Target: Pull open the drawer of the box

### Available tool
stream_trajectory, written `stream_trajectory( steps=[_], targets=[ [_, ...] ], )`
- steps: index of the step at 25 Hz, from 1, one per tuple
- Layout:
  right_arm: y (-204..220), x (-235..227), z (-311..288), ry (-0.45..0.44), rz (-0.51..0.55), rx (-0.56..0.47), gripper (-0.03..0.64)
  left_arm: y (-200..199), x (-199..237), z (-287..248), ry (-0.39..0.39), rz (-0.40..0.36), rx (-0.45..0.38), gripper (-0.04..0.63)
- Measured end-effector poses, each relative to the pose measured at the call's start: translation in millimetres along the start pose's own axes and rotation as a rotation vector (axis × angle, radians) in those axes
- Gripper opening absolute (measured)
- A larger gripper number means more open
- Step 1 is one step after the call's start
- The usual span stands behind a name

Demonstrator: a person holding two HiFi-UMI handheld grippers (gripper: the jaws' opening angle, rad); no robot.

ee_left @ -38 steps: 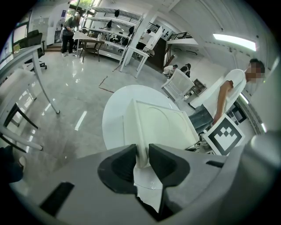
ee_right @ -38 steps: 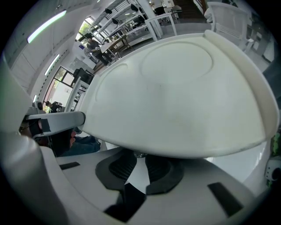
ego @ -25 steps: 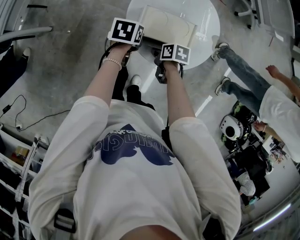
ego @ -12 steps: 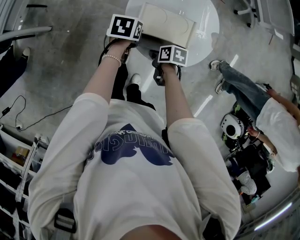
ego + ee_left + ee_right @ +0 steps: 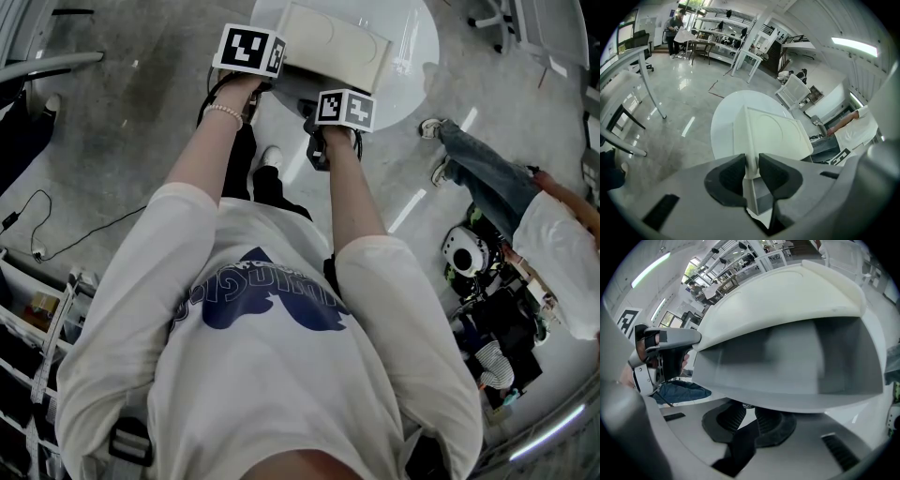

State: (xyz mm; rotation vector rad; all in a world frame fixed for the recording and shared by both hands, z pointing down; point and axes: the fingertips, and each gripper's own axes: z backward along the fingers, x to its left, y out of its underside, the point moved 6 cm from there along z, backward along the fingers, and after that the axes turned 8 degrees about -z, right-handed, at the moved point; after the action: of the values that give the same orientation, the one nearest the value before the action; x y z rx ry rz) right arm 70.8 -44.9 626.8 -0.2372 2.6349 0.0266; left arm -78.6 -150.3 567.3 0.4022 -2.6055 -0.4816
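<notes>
**Head view.** The box (image 5: 333,42) is seen on a round white worktop (image 5: 412,42), at its near edge. The left gripper (image 5: 265,75) is applied to the box's left near corner. The right gripper (image 5: 337,105) is set lower, at the box's front. A grey strip is visible between the box and the right gripper. It is judged to be the drawer (image 5: 298,89), standing partly out of the box.

**Left gripper view.** The fingers (image 5: 733,176) are closed on a thin upright edge of the box (image 5: 773,136), which is seen passing between the two pads. This hold is judged to be a brace: the box is light and unfixed, and would otherwise slide across the worktop (image 5: 724,122) when the drawer is pulled.

**Right gripper view.** The drawer (image 5: 787,366) is shown as a grey cavity under the box's white top. The fingers (image 5: 771,420) are drawn close together just beneath its front rim. They appear to be pinched on a small tab there, though the contact itself is covered by the rim. The low grip is judged to keep the pull in line with the drawer's travel.

The task is judged to be under way, with more travel possibly left.
</notes>
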Motion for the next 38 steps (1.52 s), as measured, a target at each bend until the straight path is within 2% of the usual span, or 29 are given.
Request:
stream_trajectory(
  steps=[11, 21, 25, 29, 33, 38],
  targets=[
    [3, 0, 0, -0.008, 0.003, -0.004, 0.054, 0, 0, 0, -0.007, 0.001, -0.002, 0.1],
    [4, -1, 0, -0.023, -0.027, -0.052, 0.063, -1, -2, 2, -0.025, -0.023, 0.003, 0.097],
    [7, -5, 4, -0.052, -0.057, -0.074, 0.124, -1, -4, 1, -0.038, -0.043, 0.001, 0.097],
    [17, -11, 23, -0.085, -0.077, -0.11, 0.146, 1, -7, 6, -0.048, -0.073, -0.015, 0.097],
    [29, -25, 65, -0.103, -0.065, -0.195, 0.147, 5, -13, 22, -0.073, -0.096, -0.084, 0.098],
    [39, -37, 143, -0.115, -0.033, -0.421, 0.147, 13, -35, 77, -0.138, -0.137, -0.268, 0.098]
  ],
)
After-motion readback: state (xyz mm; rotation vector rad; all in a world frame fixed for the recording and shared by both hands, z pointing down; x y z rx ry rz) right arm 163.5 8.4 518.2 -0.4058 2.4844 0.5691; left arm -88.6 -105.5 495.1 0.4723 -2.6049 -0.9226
